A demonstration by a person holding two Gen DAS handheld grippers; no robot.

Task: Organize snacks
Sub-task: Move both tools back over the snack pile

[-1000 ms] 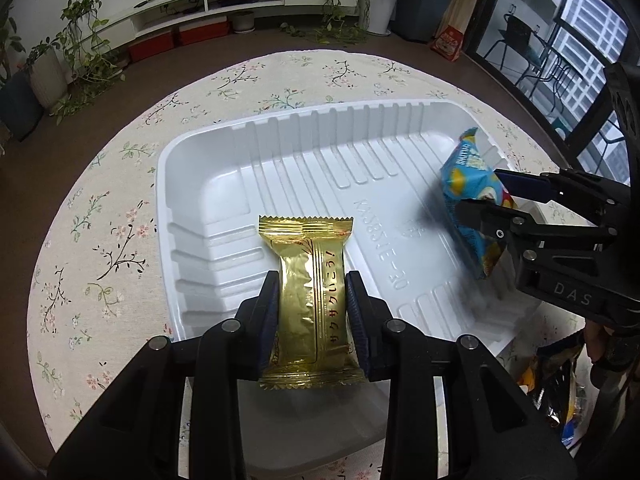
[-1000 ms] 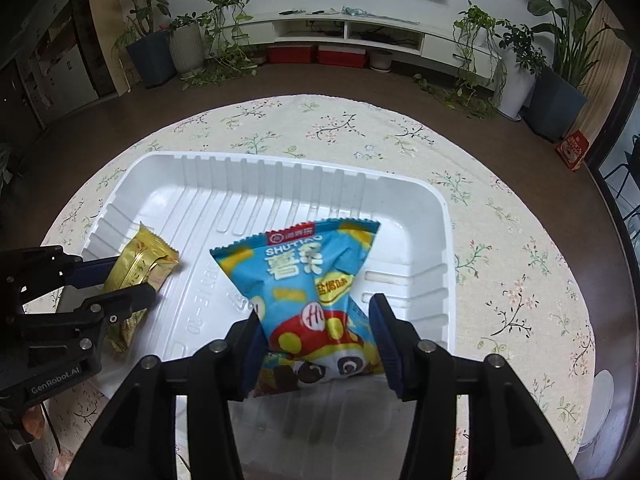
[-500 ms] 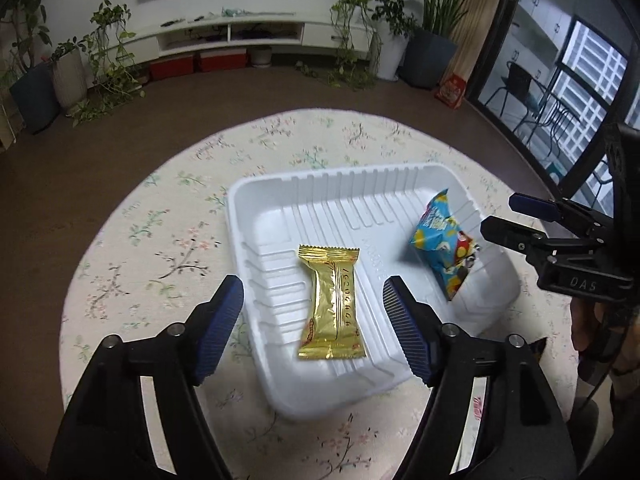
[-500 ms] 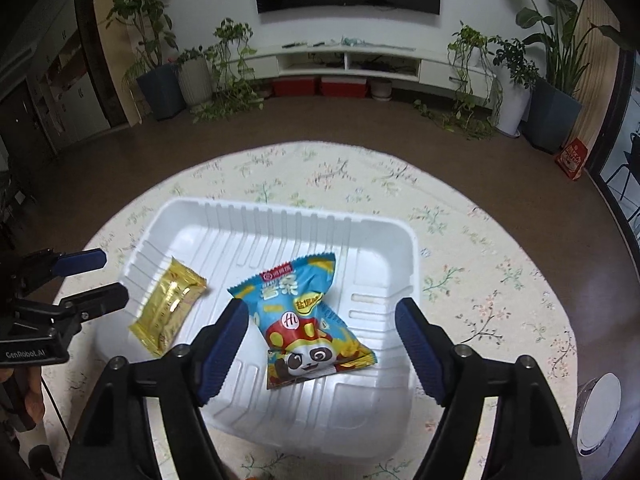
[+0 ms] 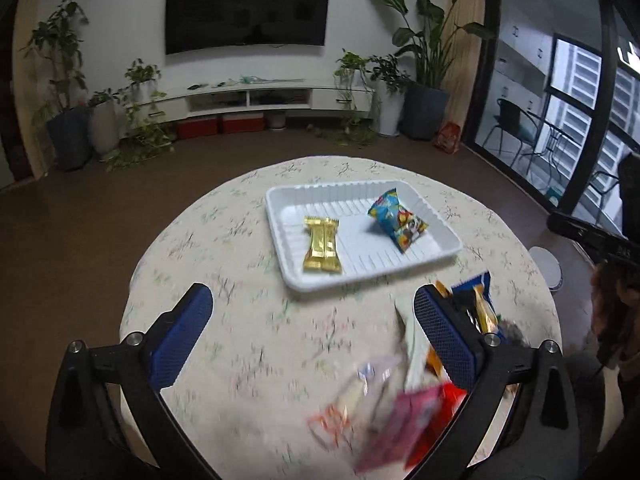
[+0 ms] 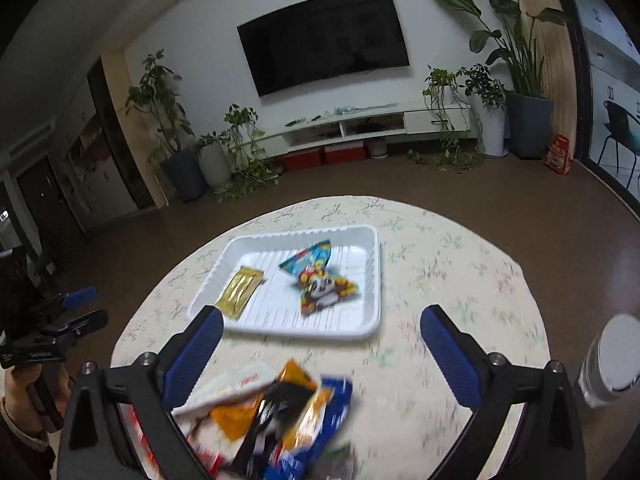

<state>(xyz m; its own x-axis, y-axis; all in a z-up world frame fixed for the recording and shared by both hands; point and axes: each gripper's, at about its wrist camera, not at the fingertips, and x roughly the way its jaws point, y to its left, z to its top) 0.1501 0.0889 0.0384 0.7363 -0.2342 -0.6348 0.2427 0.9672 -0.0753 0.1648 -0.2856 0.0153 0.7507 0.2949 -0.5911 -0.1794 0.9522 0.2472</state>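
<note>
Nearest, a blurred heap of loose snack packets [image 6: 276, 412] is seen on the table [image 5: 248, 344], individual wrappers hard to separate. They are judged light, crinkly and slippery, best pinched at a sealed edge. The left gripper [image 5: 312, 336] and right gripper [image 6: 320, 356] are held spread, empty. Farther off, the white tray [image 5: 280, 200] holds a gold bar [image 5: 322, 245] and a blue panda bag [image 5: 397, 219].

Each tool [image 5: 312, 334] [image 6: 320, 354] had black arms, silver screws and blue textured pads [image 5: 182, 336]; the hand [image 6: 24, 380] wore a dark red sleeve.
</note>
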